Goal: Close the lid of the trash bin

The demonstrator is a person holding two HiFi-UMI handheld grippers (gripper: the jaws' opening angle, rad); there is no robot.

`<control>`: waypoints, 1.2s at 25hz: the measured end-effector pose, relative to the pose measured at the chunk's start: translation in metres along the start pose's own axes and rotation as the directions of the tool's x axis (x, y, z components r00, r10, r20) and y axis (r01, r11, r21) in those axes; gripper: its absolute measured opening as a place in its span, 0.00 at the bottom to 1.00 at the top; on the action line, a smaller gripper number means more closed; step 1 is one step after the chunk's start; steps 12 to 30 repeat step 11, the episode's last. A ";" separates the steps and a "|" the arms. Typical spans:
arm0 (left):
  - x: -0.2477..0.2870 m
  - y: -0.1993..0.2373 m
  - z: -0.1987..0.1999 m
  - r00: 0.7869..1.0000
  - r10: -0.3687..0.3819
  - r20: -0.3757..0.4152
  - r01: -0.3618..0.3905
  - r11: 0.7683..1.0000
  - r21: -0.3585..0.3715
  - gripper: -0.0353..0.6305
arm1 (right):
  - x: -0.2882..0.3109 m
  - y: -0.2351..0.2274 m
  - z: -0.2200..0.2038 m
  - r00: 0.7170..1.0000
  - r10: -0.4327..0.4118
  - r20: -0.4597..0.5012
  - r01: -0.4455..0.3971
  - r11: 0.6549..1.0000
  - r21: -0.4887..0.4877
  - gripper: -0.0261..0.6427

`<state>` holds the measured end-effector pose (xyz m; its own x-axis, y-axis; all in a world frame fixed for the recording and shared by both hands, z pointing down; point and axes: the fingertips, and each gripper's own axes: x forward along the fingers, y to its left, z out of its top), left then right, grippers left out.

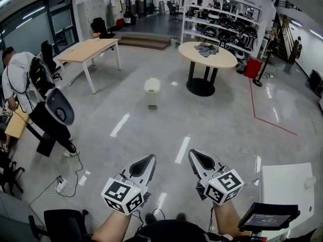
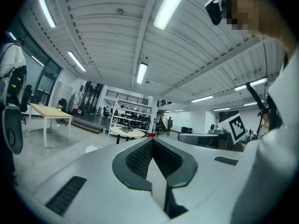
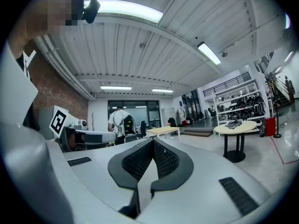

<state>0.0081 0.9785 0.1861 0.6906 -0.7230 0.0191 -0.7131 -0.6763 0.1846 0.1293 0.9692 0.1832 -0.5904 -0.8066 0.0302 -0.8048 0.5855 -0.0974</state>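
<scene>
The trash bin [image 1: 152,92] is a small cream-coloured bin standing alone on the grey floor, several steps ahead of me. From here I cannot tell how its lid stands. Both grippers are held low and close to my body, far short of the bin. My left gripper [image 1: 149,158] points forward with its jaws together and nothing between them. My right gripper [image 1: 195,154] is alongside it, also shut and empty. In the left gripper view the dark ribbed pads [image 2: 140,158] meet at the tip, and a pale blob that may be the bin [image 2: 91,149] lies far off. In the right gripper view the pads [image 3: 164,160] meet likewise.
A round table [image 1: 207,54] stands behind and right of the bin, a wooden table [image 1: 91,49] behind and left. A person [image 1: 20,79] bends beside a black chair [image 1: 58,110] at the left. A white cabinet [image 1: 287,185] and a tablet [image 1: 267,218] are at my right.
</scene>
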 end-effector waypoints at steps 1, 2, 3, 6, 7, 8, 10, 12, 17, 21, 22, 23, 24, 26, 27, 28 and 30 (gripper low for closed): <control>0.000 -0.002 -0.002 1.000 0.001 -0.001 -0.001 1.000 0.002 0.04 | -0.002 0.000 -0.002 1.000 0.001 0.000 -0.001 1.000 0.000 0.05; -0.001 -0.003 -0.004 1.000 0.003 -0.002 -0.003 1.000 0.005 0.04 | -0.004 0.000 -0.003 1.000 0.002 0.000 -0.002 1.000 -0.001 0.05; -0.001 -0.004 -0.005 1.000 0.004 -0.004 -0.004 1.000 0.006 0.04 | -0.006 0.000 -0.005 1.000 0.001 0.000 -0.001 1.000 -0.002 0.05; 0.001 -0.007 -0.005 1.000 0.006 -0.003 -0.006 1.000 0.007 0.04 | -0.009 -0.001 -0.005 1.000 -0.006 -0.002 0.006 1.000 -0.028 0.05; 0.002 -0.009 -0.005 1.000 0.007 -0.001 -0.007 1.000 0.007 0.04 | -0.010 -0.002 -0.004 1.000 -0.005 -0.001 0.005 0.999 -0.037 0.05; 0.003 -0.011 -0.004 1.000 0.008 0.000 -0.008 1.000 0.008 0.04 | -0.011 -0.002 -0.003 1.000 -0.002 0.001 0.002 0.999 -0.041 0.05; 0.005 -0.016 -0.004 1.000 0.009 0.002 -0.009 1.000 0.009 0.04 | -0.014 -0.005 0.000 1.000 0.003 0.004 -0.003 0.999 -0.041 0.05; 0.006 -0.018 -0.004 1.000 0.009 0.002 -0.009 1.000 0.010 0.04 | -0.016 -0.007 0.001 1.000 0.005 0.006 -0.005 0.999 -0.039 0.05; 0.006 -0.018 -0.004 1.000 0.009 0.002 -0.009 1.000 0.010 0.04 | -0.016 -0.007 0.001 1.000 0.005 0.006 -0.005 0.999 -0.039 0.05; 0.006 -0.018 -0.004 1.000 0.009 0.002 -0.009 1.000 0.010 0.04 | -0.016 -0.007 0.001 1.000 0.005 0.006 -0.005 0.999 -0.039 0.05; 0.006 -0.018 -0.004 1.000 0.009 0.002 -0.009 1.000 0.010 0.04 | -0.016 -0.007 0.001 1.000 0.005 0.006 -0.005 0.999 -0.039 0.05; 0.006 -0.018 -0.004 1.000 0.009 0.002 -0.009 1.000 0.010 0.04 | -0.016 -0.007 0.001 1.000 0.005 0.006 -0.005 0.999 -0.039 0.05; 0.006 -0.018 -0.004 1.000 0.009 0.002 -0.009 1.000 0.010 0.04 | -0.016 -0.007 0.001 1.000 0.005 0.006 -0.005 0.999 -0.039 0.05; 0.006 -0.018 -0.004 1.000 0.009 0.002 -0.009 1.000 0.010 0.04 | -0.016 -0.007 0.001 1.000 0.005 0.006 -0.005 0.999 -0.039 0.05; 0.006 -0.018 -0.004 1.000 0.009 0.002 -0.009 1.000 0.010 0.04 | -0.016 -0.007 0.001 1.000 0.005 0.006 -0.005 0.999 -0.039 0.05; 0.006 -0.018 -0.004 1.000 0.009 0.002 -0.009 1.000 0.010 0.04 | -0.016 -0.007 0.001 1.000 0.005 0.006 -0.005 0.999 -0.039 0.05; 0.006 -0.018 -0.004 1.000 0.009 0.002 -0.009 1.000 0.010 0.04 | -0.016 -0.007 0.001 1.000 0.005 0.006 -0.005 0.999 -0.039 0.05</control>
